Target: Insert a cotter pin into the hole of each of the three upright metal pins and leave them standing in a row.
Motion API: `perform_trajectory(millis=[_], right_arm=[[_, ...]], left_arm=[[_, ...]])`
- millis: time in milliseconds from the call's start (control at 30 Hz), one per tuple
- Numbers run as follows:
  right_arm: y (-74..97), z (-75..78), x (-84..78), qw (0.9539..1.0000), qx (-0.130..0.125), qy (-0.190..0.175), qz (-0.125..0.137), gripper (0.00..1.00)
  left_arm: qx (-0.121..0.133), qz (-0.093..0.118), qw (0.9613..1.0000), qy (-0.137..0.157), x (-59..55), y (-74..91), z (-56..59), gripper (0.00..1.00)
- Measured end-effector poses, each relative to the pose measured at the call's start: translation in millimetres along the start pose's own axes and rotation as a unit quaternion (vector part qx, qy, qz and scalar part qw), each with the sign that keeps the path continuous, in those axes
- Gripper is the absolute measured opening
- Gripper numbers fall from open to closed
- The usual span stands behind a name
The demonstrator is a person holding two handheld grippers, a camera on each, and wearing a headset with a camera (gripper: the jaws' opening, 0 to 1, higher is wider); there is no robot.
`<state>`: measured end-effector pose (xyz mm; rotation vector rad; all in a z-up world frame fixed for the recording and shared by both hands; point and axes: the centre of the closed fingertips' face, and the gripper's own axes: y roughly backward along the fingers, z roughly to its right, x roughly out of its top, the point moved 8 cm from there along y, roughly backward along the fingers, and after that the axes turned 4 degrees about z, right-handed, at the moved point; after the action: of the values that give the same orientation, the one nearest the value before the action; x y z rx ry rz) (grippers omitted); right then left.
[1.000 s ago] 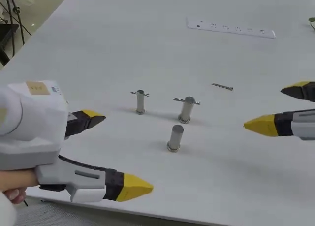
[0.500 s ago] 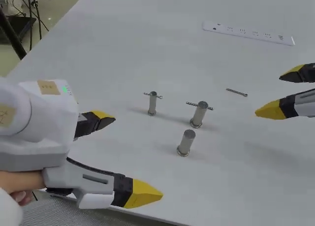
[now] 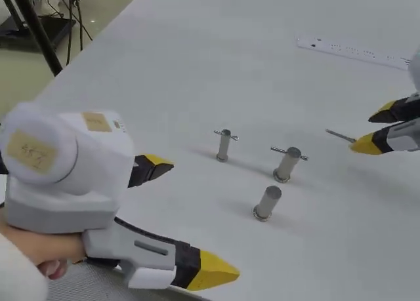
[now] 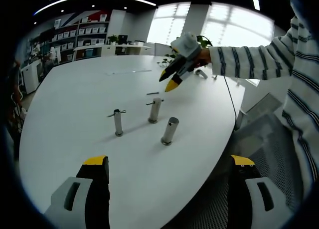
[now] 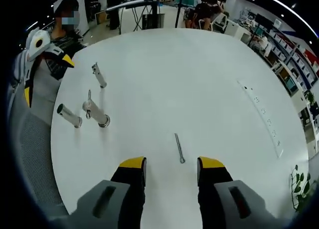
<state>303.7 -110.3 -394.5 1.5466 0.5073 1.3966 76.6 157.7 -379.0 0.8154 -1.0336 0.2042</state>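
- On a white table (image 3: 164, 71), the far pin (image 3: 224, 147) stands upright with a crosswise cotter (image 3: 226, 134) through its top.
- The middle pin (image 3: 285, 166), just beside it, carries a second cotter (image 3: 289, 151).
- The nearest pin (image 3: 268, 202) stands upright, its top bare.
- A loose cotter pin (image 5: 179, 148) lies flat, well apart from the three.
- The right gripper (image 5: 172, 161) has its jaws apart, with the loose cotter pin just ahead of the gap, seemingly untouched.
- The left gripper (image 3: 205, 219) is held wide open, grasping nothing, near the nearest pin.
- A power strip (image 3: 354, 50) lies at the far edge.
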Motion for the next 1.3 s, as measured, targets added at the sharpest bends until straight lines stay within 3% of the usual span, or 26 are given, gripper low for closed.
perform_trajectory(millis=[100, 200, 400, 767, 933, 1133, 1300], right_arm=[[-10.2, 5.0, -0.8, 0.9999, 0.006, -0.007, -0.004, 0.36], [-20.9, 15.1, -2.9, 0.9998, 0.007, -0.016, -0.006, 0.29], [-31.7, 21.4, -2.4, 0.9995, 0.011, -0.026, -0.011, 0.20], [-38.2, 34.8, -5.7, 0.9990, 0.008, -0.034, -0.029, 0.10], [-39.1, 29.0, -4.4, 0.9987, 0.021, -0.032, -0.033, 0.04], [-38.7, 25.3, -1.8, 0.9990, 0.005, -0.005, -0.044, 0.00], [-39.2, 26.8, -0.5, 0.9989, 0.007, 0.013, -0.045, 0.00]], left_arm=[[-0.001, 0.005, 1.0000, 0.003, 2.1, -0.9, 2.9, 0.99], [0.000, 0.009, 0.9999, 0.007, 3.2, -1.4, 5.1, 0.99], [0.006, 0.011, 0.9998, 0.013, 2.1, 0.3, 5.6, 0.99], [0.013, 0.014, 0.9997, 0.017, 1.1, 3.3, 3.3, 0.99], [0.011, 0.014, 0.9997, 0.018, 0.7, 1.8, 3.4, 0.99], [0.008, 0.016, 0.9997, 0.017, 1.3, 0.4, 4.0, 0.99], [0.006, 0.016, 0.9997, 0.015, 1.4, 0.0, 5.1, 0.99]])
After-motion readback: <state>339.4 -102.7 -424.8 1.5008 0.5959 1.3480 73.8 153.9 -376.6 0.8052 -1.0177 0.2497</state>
